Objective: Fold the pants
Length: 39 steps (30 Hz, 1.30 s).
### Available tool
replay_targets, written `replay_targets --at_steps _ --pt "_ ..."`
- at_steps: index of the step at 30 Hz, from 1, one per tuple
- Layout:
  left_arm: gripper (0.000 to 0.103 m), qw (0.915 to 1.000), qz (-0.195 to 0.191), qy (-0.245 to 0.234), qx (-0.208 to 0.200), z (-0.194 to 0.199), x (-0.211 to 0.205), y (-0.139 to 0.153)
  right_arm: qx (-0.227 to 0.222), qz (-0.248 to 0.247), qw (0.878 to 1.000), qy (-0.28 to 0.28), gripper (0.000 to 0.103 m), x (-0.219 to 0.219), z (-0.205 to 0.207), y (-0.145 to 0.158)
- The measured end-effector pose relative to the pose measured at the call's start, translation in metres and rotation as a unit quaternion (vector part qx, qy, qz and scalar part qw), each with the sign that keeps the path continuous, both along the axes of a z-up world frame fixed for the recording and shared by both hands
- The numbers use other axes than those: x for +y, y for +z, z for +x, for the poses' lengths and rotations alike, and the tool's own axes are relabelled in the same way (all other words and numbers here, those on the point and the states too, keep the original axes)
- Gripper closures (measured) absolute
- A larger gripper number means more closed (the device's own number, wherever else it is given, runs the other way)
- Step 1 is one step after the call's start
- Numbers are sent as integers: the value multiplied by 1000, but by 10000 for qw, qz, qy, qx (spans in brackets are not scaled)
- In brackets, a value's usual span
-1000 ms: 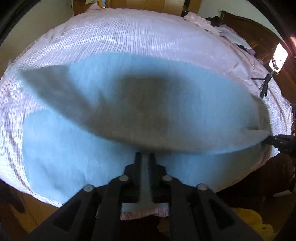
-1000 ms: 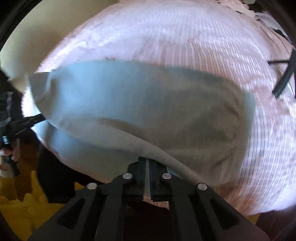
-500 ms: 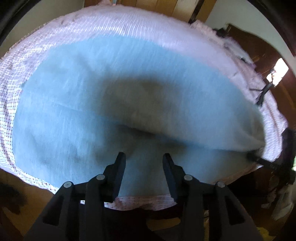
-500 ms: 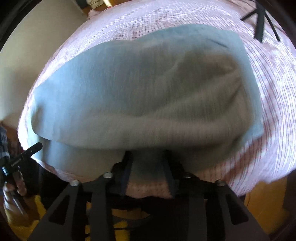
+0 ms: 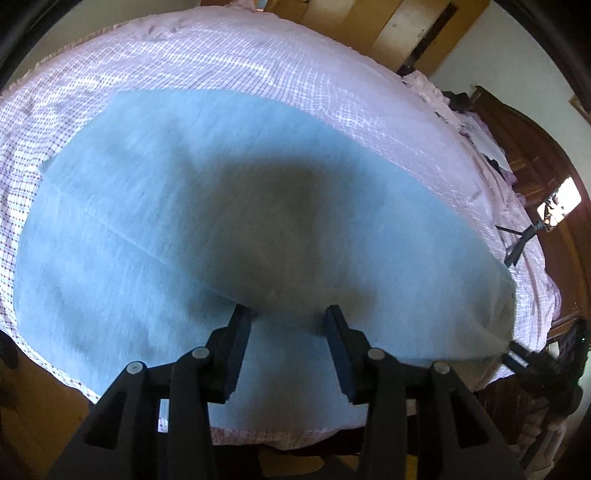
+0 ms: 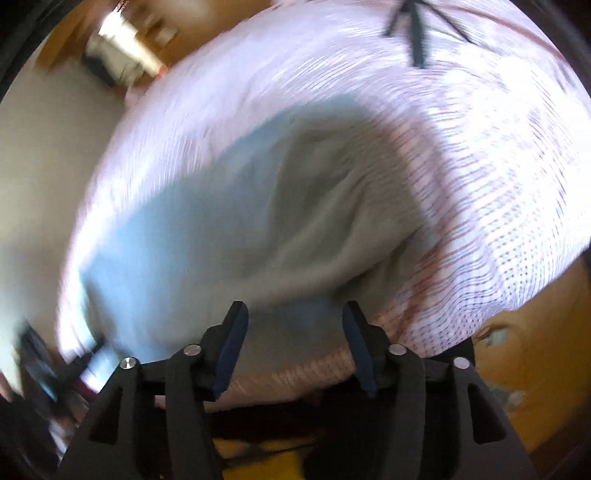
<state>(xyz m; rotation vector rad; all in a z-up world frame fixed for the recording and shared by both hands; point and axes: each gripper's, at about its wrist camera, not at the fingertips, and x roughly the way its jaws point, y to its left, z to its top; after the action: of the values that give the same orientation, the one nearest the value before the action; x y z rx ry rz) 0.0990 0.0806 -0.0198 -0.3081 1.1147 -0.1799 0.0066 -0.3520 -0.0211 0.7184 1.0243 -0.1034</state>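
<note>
A: Where do the pale blue woven-cotton pants (image 5: 207,206) sit?

B: Spread flat over the bed, doubled over: in the left wrist view a crease runs from nine o'clock toward the centre, and the top layer's edge lies near five o'clock. In the right wrist view the same pants (image 6: 207,221) bunch up in a soft hump toward two o'clock, though that picture is smeared.

A: And the tools?

B: The left hand-held gripper (image 5: 288,317) hangs just above the cloth at six o'clock, fingers spread wide, nothing between them. The right hand-held gripper (image 6: 291,314) is likewise wide apart and empty, over the near hem. I judge a fold is laid, so both stand open to let the cloth rest; the hump at the right probably wants smoothing.

A: What's underneath?

B: A pink-and-white checked bedsheet (image 5: 258,62) covering the bed, soft, so the fabric may drag with it. A black tripod leg (image 5: 517,247) rests on the sheet at three o'clock.

A: The room?

B: A dark carved wooden headboard (image 5: 532,147) at two o'clock, pale wooden wardrobe doors (image 5: 402,33) at twelve, and a plain cream wall (image 6: 44,147) at nine o'clock for the right view.
</note>
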Motion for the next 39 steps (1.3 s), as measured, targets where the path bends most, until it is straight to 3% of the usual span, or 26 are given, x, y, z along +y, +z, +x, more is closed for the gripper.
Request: replay_targets --at_steps 3,8,14,18,21,24,26,27,29,31,34,39 --pt "59 9999 -56 92 67 6 -3 -6 -24 250 9990 -366 52 -20 6 -2" --pt "59 9998 24 178 79 17 -12 -12 285 620 9961 -556 52 -24 17 -32" --pt "54 9996 90 262 99 32 -35 -20 303 536 9972 -420 49 -20 26 -53" --pt "51 9995 222 230 -50 32 -46 -24 202 502 9982 -258 33 -7 37 -56" --pt "52 9994 202 249 -86 34 -47 -26 127 258 9994 -165 27 6 42 -56" --pt "69 9994 70 327 -82 32 -39 -26 138 42 9998 -108 25 21 51 -54" --pt "91 9991 -215 355 -53 31 -31 -26 172 -12 9998 -95 25 26 54 -52" --pt "92 9985 -372 399 -17 30 -27 -26 189 -10 9998 -117 26 26 50 -53" --pt "99 9977 -534 411 -26 27 -24 -22 283 -35 9994 -193 38 25 49 -51" --pt "99 9979 -522 368 -127 21 -24 -13 312 -4 9993 -216 68 17 47 -46" --pt "99 9978 -494 268 -348 10 -27 9 116 132 9997 -182 94 6 40 -35" --pt "99 9967 -453 148 -652 -21 -31 39 -314 37 9995 32 102 7 25 -10"
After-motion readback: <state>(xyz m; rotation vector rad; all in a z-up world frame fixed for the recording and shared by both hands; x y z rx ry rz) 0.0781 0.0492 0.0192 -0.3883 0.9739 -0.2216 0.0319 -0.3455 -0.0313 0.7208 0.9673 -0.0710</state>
